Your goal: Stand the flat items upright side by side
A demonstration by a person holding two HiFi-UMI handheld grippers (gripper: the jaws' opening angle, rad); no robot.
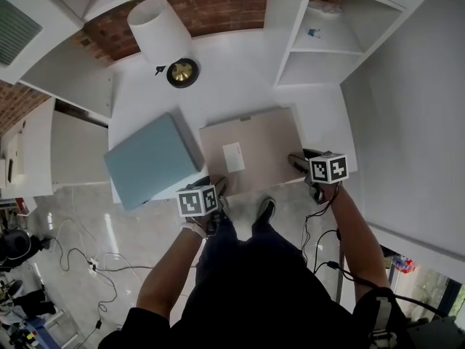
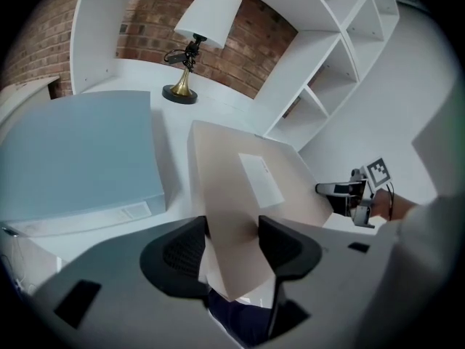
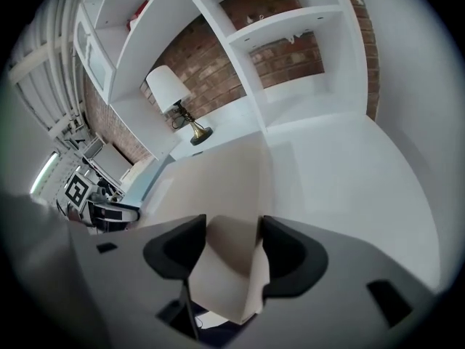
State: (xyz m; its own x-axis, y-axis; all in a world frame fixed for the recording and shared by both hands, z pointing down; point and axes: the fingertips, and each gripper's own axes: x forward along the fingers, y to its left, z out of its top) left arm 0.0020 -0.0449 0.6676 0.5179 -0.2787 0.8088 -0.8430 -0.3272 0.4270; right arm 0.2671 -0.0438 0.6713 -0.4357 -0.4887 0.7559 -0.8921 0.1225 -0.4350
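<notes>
A beige binder [image 1: 254, 147] with a white label lies flat on the white desk [image 1: 240, 71], its near edge hanging over the front. My left gripper [image 1: 216, 189] is shut on its near left corner, and in the left gripper view [image 2: 232, 246] that corner fills the gap between both pads. My right gripper [image 1: 299, 162] is shut on the near right corner, and the right gripper view [image 3: 231, 249] shows the beige cover [image 3: 218, 173] wedged between the pads. A light blue binder [image 1: 149, 158] lies flat to the left, partly over the desk's edge.
A table lamp [image 1: 163, 35] with a white shade and brass base stands at the desk's back left. White open shelves [image 1: 320, 35] rise at the back right. Cables [image 1: 87, 260] trail over the glossy floor below the desk's front edge.
</notes>
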